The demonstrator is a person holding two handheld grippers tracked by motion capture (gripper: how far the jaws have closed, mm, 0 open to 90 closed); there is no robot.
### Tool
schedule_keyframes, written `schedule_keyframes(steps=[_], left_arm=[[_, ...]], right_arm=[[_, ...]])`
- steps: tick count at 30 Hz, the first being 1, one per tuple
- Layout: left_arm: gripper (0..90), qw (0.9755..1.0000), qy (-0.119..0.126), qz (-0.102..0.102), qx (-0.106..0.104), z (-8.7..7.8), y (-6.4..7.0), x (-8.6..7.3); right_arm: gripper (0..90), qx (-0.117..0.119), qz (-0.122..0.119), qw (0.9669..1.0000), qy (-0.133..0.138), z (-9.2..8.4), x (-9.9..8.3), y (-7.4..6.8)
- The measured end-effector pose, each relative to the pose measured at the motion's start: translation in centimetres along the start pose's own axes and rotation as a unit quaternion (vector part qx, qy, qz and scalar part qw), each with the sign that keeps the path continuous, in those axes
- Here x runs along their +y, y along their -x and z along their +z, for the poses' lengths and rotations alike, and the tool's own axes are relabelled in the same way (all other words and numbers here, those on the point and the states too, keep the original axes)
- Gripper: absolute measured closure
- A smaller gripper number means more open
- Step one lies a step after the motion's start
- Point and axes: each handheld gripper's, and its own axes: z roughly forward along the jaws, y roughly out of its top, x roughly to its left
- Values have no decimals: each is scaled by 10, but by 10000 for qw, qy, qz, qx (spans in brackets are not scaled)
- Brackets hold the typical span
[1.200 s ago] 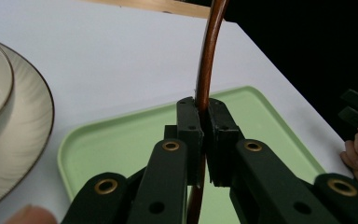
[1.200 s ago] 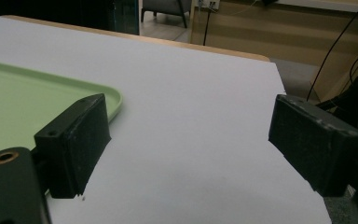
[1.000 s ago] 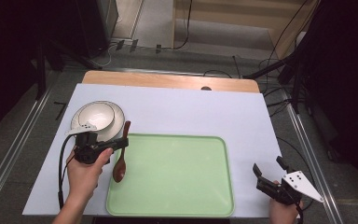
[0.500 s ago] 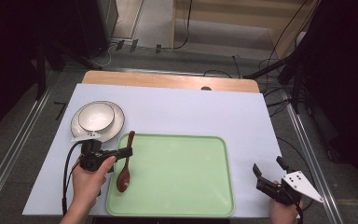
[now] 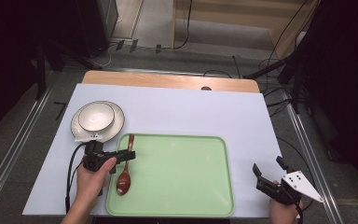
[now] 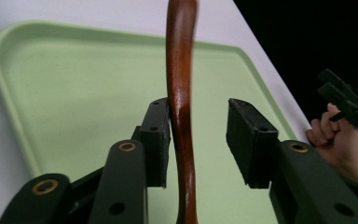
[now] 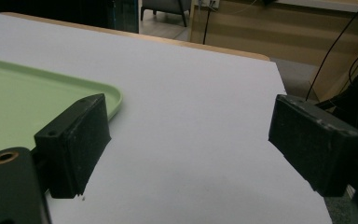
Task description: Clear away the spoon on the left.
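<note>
So the big white table cover (image 5: 177, 112) is basically the work mat, and the green tray (image 5: 177, 179) sits near the person's edge of it, probably so both hands can reach it without stretching. Off to the upper left of the tray there's a bowl (image 5: 95, 116) stacked on a plate (image 5: 116, 122), well clear of the tray. The wooden spoon (image 5: 125, 172) is lying along the tray's left side, scoop end toward the person and handle pointing away over the rim, looks like it's been set there as the first item. The left gripper (image 5: 127, 155) is right over the handle and its jaws have just been opening: in the left gripper view the handle (image 6: 181, 93) runs up between the pads, touching the left pad (image 6: 156, 140) with a clear gap to the other one, so I'd call it let go rather than clamped. The right gripper (image 5: 270, 179) just waits off the tray's right corner with jaws spread wide, nothing between them, probably parked until it's needed.
</note>
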Motion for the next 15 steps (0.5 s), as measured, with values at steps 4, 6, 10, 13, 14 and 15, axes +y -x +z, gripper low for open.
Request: schedule_keyframes(steps=[4,6,10,13,14,15], left_arm=[[528,9998,-9,77,166,2,-2,-4],[507,9997,-4,89,235,3,-4,-6],[472,9992,-98,158,347,5,-5,-7],[451,9988,-106,208,440,7,-6,-8],[446,9986,-138,222,452,7,-6,-8],[442,9985,-150,214,486,8,-6,-8]], right_arm=[[132,3,-1,10000,-8,1,0,0],[132,2,-13,10000,-11,1,0,0],[132,0,-6,10000,-6,1,0,0],[132,-1,-7,10000,-8,1,0,0],[132,1,-6,10000,-13,1,0,0],[132,5,-7,10000,-14,1,0,0]])
